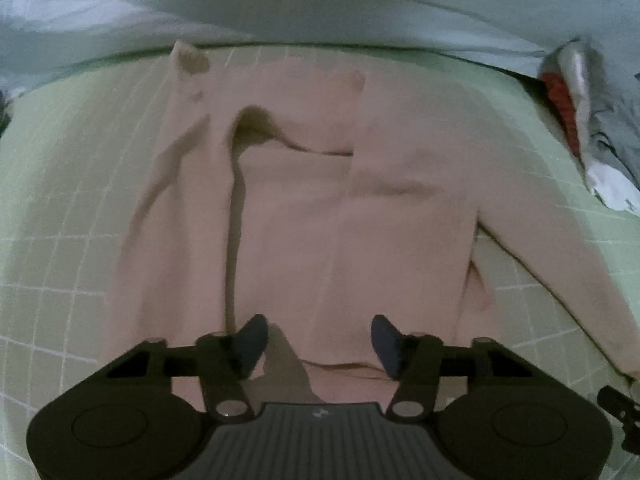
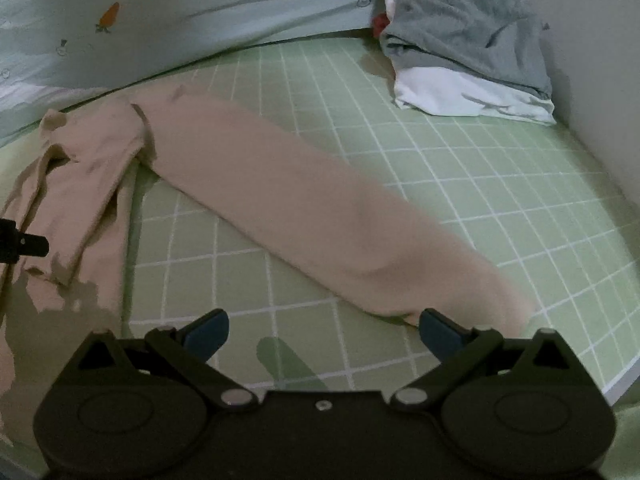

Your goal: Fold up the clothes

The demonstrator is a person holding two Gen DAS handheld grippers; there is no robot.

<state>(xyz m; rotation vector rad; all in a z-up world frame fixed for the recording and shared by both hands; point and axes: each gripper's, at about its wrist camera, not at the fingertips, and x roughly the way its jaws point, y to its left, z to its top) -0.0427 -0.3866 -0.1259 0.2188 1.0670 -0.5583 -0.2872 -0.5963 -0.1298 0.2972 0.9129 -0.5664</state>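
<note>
- I see the beige top [image 1: 304,208] flat on the green checked sheet [image 2: 460,184].
- Left tongs [image 1: 318,344] spread, hem between the pads, unpinched.
- Right tongs [image 2: 324,332] spread wide, sleeve [image 2: 320,216] end just beside one pad.

Dim, soft, blurry fisheye views with curved edges and dark vignetted corners.

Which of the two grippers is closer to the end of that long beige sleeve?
Right. The right gripper hangs open just short of the sleeve's end; the left gripper is over the garment's body, away from it.
</note>
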